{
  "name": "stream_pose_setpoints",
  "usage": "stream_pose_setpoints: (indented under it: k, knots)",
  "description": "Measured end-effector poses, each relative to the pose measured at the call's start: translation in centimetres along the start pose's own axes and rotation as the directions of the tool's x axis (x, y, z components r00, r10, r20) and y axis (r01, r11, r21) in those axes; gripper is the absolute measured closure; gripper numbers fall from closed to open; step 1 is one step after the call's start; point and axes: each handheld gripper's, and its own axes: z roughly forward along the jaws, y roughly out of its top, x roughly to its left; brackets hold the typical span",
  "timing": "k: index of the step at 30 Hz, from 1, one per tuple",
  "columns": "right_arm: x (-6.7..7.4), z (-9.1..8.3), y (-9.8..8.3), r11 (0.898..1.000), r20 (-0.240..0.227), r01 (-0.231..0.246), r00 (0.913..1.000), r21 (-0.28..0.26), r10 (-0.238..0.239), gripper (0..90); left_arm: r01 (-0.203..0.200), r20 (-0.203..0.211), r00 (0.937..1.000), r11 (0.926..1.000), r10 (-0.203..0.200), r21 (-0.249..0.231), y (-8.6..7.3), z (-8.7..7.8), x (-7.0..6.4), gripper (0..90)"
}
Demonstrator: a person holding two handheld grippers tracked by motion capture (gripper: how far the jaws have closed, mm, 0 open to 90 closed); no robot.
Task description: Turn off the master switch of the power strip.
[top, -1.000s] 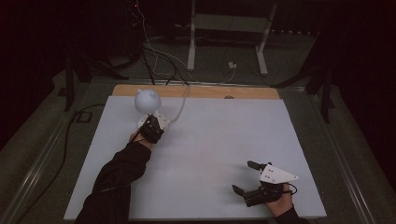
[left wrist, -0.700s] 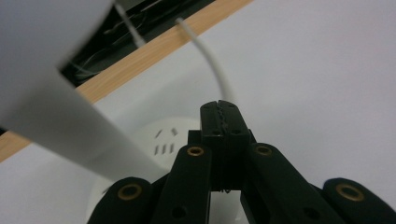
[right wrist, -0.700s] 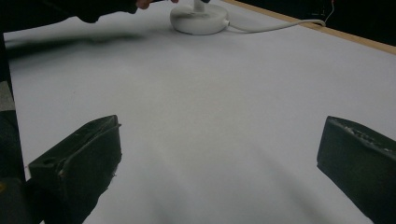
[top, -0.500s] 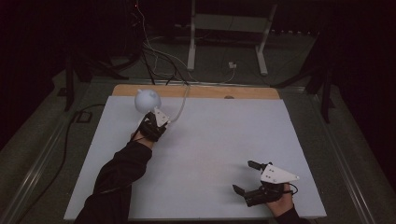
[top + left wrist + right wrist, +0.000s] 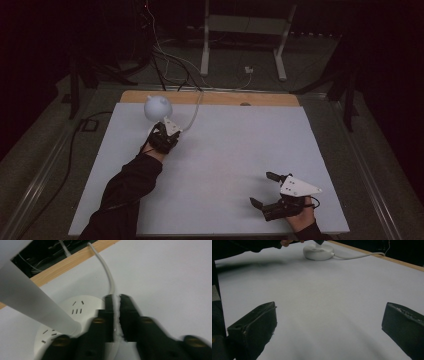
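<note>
A white lamp with a round globe (image 5: 158, 106) stands at the table's far left. Its wide stem (image 5: 32, 302) rises from a round base (image 5: 82, 305) with socket slots, which the right gripper view shows far off (image 5: 318, 251). A white cord (image 5: 107, 272) runs from the base towards the table's back edge (image 5: 192, 117). My left gripper (image 5: 116, 297) sits low at the base (image 5: 160, 127), its jaws nearly together. They have just been opening a little, with the cord in the narrow gap touching both pads. My right gripper (image 5: 262, 188) rests open and empty at the near right (image 5: 330, 310).
The white table top (image 5: 240, 150) has a wooden strip (image 5: 225, 98) along its back edge. Beyond it are loose cables (image 5: 170, 60) and a metal stand (image 5: 245, 30) on the dark floor. A sleeved left forearm (image 5: 130, 185) lies across the table's near left.
The left hand has edged slightly right beside the lamp base. The lamp and the right gripper have stayed put.
</note>
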Motion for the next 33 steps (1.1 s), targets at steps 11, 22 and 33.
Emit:
stream_pose_setpoints:
  k: [11,22,33]
  knots:
    - [0.0,0.1,0.0,1.000,-0.001,-0.001,1.0000,0.000,0.001,0.0,0.041,0.105,0.9935,0.9983,-0.045,0.042,0.8,-0.6,-1.3,26.6]
    - [0.0,0.1,0.0,1.000,-0.001,-0.002,1.0000,-0.001,0.002,0.0,0.054,0.245,0.9667,0.9943,-0.075,0.092,1.2,-1.3,-1.6,0.1]
    - [0.0,0.1,0.0,1.000,0.000,-0.004,1.0000,0.004,0.004,0.0,0.081,0.433,0.8962,0.9954,-0.095,0.051,1.6,-4.0,-0.9,0.1]
